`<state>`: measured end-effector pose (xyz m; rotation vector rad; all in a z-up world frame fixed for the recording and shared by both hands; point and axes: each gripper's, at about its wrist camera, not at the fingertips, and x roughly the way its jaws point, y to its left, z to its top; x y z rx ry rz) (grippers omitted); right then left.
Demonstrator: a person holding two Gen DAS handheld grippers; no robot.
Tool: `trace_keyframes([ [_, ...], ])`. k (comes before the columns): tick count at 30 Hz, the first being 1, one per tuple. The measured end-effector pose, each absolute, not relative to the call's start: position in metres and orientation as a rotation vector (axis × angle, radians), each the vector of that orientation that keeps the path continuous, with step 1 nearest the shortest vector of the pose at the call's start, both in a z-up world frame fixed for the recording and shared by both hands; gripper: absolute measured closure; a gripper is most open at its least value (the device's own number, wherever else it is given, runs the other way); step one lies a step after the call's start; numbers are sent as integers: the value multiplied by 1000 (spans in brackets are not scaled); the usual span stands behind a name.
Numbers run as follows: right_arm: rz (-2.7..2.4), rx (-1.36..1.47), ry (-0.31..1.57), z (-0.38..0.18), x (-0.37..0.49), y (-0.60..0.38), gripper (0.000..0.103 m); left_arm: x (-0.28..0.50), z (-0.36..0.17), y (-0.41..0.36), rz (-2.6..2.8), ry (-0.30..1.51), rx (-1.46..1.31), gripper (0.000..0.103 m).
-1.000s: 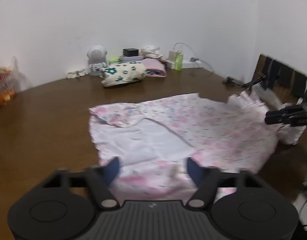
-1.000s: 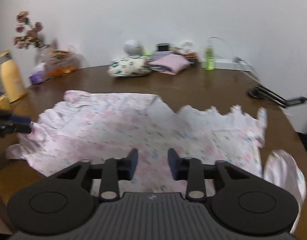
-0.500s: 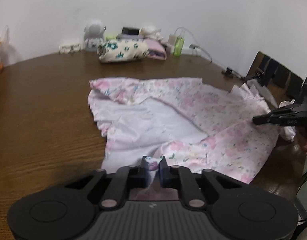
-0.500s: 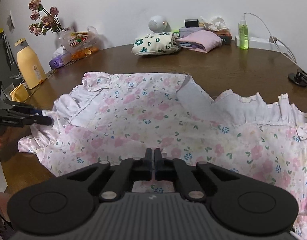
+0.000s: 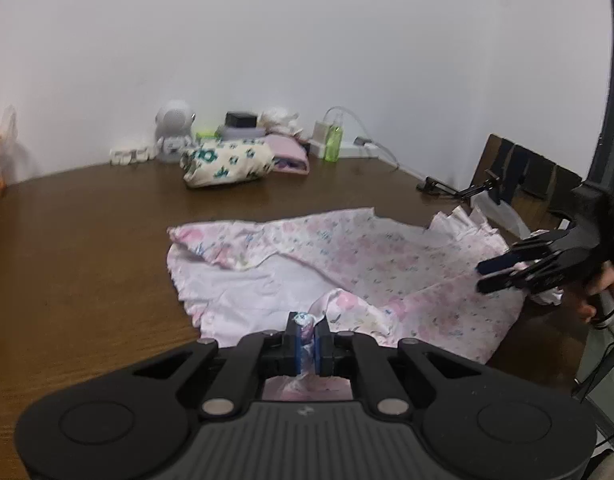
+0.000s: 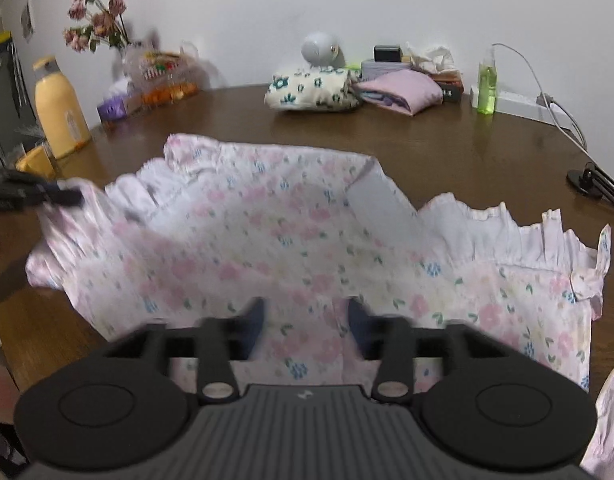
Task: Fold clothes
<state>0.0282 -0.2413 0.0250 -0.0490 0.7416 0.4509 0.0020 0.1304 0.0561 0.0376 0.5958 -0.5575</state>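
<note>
The left gripper (image 5: 306, 338) is clenched on a pinch of the pink floral garment (image 5: 347, 268), a small tuft of cloth standing up between its blue pads at the near hem. The right gripper (image 6: 305, 326) has its jaws opening, and the fabric lies under and between them without either pad pressing on it, so it grips nothing. The garment lies spread across the brown wooden table (image 5: 87, 240), mostly flat. In the right wrist view its left edge is ruffled and bunched beneath the other gripper's tip, the middle shows the printed face with one flap turned back to its pale underside, and the right side ends in a frilled white hem that trails toward the table's edge. Beyond it, near the wall, sit a folded cream floral piece (image 6: 311, 92) and a folded pink piece (image 6: 403, 90), both apparently finished. As for progress, this garment looks barely begun: no clean fold is laid, the edges are uneven, and only one corner is held. What seems to remain is a fresh grip for the right side, then the folds themselves, then setting it with the finished pile.
</note>
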Motion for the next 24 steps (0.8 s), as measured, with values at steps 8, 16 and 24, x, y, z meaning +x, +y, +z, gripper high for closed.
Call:
trace_keyframes([
  [8, 468, 6, 748, 18, 31, -245, 101, 0, 57, 130, -535, 596, 42, 98],
  [16, 438, 58, 626, 49, 32, -258, 102, 29, 80, 125, -554, 524, 105, 98],
  [24, 367, -19, 723, 24, 78, -245, 102, 83, 51, 112, -569, 617, 176, 98],
])
